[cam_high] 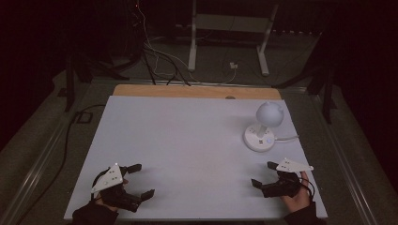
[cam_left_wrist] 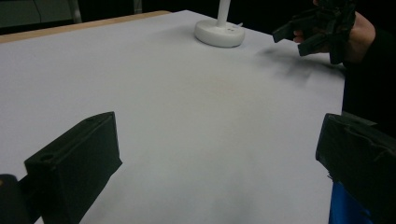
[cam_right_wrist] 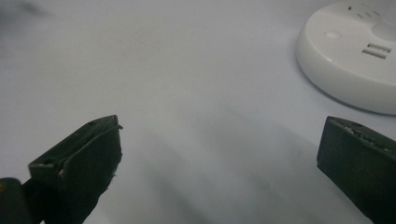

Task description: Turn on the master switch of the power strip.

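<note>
Both grippers idle near the front edge of the surface (cam_high: 187,140), nothing held. Left gripper (cam_high: 141,180) sits at the front-left corner, fingers (cam_left_wrist: 74,163) spread wide, only bare white surface between them. Right gripper (cam_high: 265,174) sits at the front-right corner, fingers (cam_right_wrist: 79,158) also wide apart and empty. The thing nearest to work on is the white lamp (cam_high: 267,117): round base (cam_high: 259,138) near the right edge, about midway back, thin stem, ball-shaped head on top. In the right gripper view the base (cam_right_wrist: 345,70) is just ahead and to one side of the open fingers, apart from them, with a small button and two slots on its top face. A white cable (cam_high: 287,138) leaves the base toward the right edge. Risks as I read them: the lamp looks top-heavy, so a push on the stem or head could tip it; go for the base or press straight down. The base rim is rounded and smooth, so a pinch from the side may slip off. The cable lies between the right gripper and the right edge; a sweep there could snag it and drag the lamp. Lighting is dim, so the button is hard to locate from the high view. Left gripper is well apart from the lamp and can't steady it quickly.
</note>
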`<state>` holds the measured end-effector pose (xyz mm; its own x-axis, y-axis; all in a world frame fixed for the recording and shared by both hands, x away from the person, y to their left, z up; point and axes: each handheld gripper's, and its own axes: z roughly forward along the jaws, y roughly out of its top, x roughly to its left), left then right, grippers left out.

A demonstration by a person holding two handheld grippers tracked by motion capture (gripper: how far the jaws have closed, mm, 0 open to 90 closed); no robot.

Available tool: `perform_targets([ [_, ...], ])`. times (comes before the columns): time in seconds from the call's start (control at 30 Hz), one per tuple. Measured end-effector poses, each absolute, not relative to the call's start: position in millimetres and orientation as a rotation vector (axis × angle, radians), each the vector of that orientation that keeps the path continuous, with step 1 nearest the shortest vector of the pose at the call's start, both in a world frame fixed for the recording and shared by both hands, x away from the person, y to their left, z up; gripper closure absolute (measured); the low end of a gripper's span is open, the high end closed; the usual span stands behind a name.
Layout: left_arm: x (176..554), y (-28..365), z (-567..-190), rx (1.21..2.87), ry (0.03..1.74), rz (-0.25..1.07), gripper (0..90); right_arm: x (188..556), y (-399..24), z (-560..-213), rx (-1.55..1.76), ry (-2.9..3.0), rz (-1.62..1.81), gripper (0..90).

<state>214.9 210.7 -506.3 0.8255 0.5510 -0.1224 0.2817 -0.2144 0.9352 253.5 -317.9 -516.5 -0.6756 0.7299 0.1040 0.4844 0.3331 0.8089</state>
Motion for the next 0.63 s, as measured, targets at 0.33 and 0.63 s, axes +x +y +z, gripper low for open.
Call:
perform_targets([
  [0.33, 215.2, 209.8, -506.8, 1.817, 0.635, 0.278, 0.3, 247.4, -324.8, -526.7, 1.070, 2.406, 1.161, 0.0],
  [0.63, 215.6, 209.5, -506.9, 1.822, 0.632, 0.278, 0.3, 248.0, -325.4, -525.2, 1.073, 2.401, 1.143, 0.0],
])
